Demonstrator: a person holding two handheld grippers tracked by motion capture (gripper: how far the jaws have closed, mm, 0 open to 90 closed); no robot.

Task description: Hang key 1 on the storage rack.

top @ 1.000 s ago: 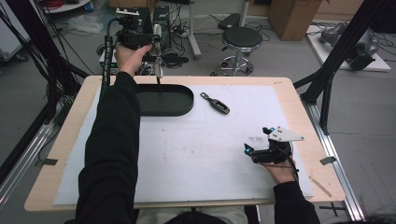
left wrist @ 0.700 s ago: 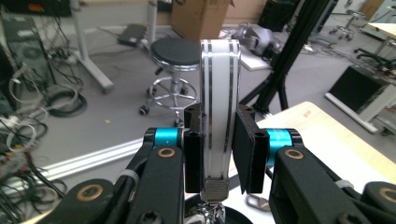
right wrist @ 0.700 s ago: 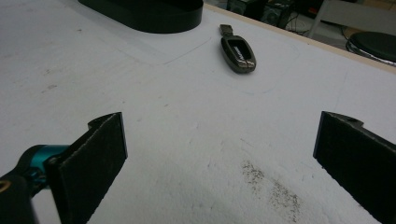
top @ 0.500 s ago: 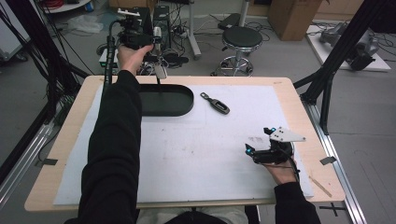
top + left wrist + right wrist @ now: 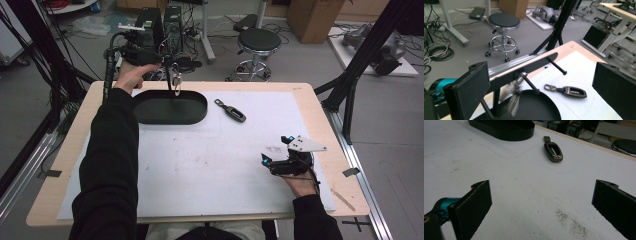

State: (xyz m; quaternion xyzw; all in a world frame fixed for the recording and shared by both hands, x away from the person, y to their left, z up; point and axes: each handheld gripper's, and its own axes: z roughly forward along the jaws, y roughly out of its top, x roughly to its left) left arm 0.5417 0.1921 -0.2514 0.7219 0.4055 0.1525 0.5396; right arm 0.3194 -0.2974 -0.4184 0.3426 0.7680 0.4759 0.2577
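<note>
Key fob [image 5: 230, 110], 1 only, lies on worktop [image 5: 300, 95] beside 1 black tray [image 5: 170, 107]. My left tongs [image 5: 536, 87] & right tongs [image 5: 541, 202] gape wide, empty. Left gripper view adds blurry keys [image 5: 514, 96] hanging over tray.

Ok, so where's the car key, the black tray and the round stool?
car key [image 5: 233, 112], high view, on the middle of its dark body.
black tray [image 5: 199, 116], high view, on its right outer wall.
round stool [image 5: 504, 20], left gripper view, on the middle of its black seat.
</note>
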